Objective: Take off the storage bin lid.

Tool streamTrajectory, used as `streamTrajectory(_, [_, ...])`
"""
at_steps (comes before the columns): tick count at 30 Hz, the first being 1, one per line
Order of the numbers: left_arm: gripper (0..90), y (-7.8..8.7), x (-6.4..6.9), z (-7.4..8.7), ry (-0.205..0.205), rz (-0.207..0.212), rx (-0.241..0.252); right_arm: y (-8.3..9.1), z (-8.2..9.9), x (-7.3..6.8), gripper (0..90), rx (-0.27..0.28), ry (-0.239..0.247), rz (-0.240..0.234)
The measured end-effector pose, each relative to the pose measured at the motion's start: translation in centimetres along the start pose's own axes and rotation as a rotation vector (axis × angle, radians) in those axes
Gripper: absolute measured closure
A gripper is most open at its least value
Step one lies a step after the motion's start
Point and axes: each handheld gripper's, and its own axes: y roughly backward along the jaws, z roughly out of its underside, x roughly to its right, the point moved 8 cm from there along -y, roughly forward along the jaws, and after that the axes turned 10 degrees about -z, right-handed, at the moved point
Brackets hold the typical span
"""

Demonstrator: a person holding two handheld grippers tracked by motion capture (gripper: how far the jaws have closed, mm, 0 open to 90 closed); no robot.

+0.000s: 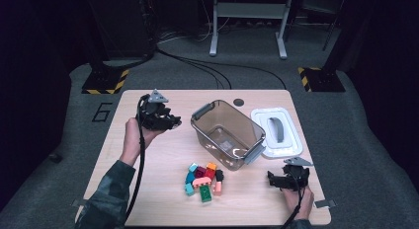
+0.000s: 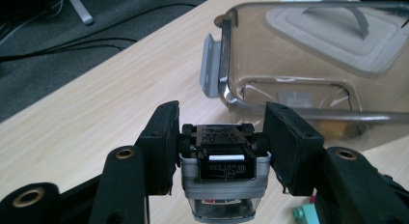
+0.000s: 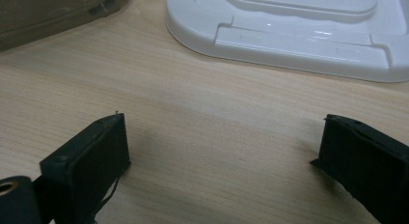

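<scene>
The left hand-held gripper (image 2: 219, 137) is clamped on a small toy car (image 2: 223, 173), held above the counter (image 2: 111, 103) beside the clear tub (image 2: 308, 64); the right hand-held gripper (image 3: 222, 151) gapes wide, holding nothing

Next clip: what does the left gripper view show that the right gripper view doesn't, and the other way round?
Left gripper view: the left gripper has its jaws clamped on a toy car, with a green brick at the lower right. Right gripper view: the right gripper has its jaws open, with nothing between them. Both: the clear box, the white lid and the wooden table.
</scene>
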Motion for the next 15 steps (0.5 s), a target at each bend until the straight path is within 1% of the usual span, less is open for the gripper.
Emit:
streamTrajectory(2, [48.6,-0.1,0.1,-0.7,-0.001,0.005,0.005,0.0,0.0,0.0,2.7,0.000,0.000,0.000])
streamTrajectory(3, [48.5,-0.1,0.1,-1.0,-0.013,0.004,0.003,0.0,0.0,0.0,2.7,0.000,0.000,0.000])
streamTrajectory(7, [48.6,-0.5,0.3,-2.2,-0.031,0.004,0.007,0.0,0.0,0.0,2.6,0.000,0.000,0.000])
streamTrajectory(9, [48.5,-0.7,0.4,-2.8,-0.033,0.006,0.010,0.0,0.0,0.0,2.6,0.000,0.000,0.000])
streamTrajectory(10, [48.6,-0.7,0.4,-2.8,-0.033,0.006,0.010,0.0,0.0,0.0,2.6,0.000,0.000,0.000])
streamTrajectory(12, [48.5,-1.0,0.8,-3.6,-0.036,0.008,0.018,0.0,0.0,0.0,2.6,0.000,0.000,0.000])
streamTrajectory(14, [48.6,-1.1,1.1,-4.2,-0.055,0.011,0.015,0.0,0.0,0.0,2.7,0.001,0.000,0.000])
streamTrajectory(15, [48.5,-1.2,1.2,-4.5,-0.058,0.008,0.017,0.0,0.0,0.0,2.6,0.001,0.000,0.000])
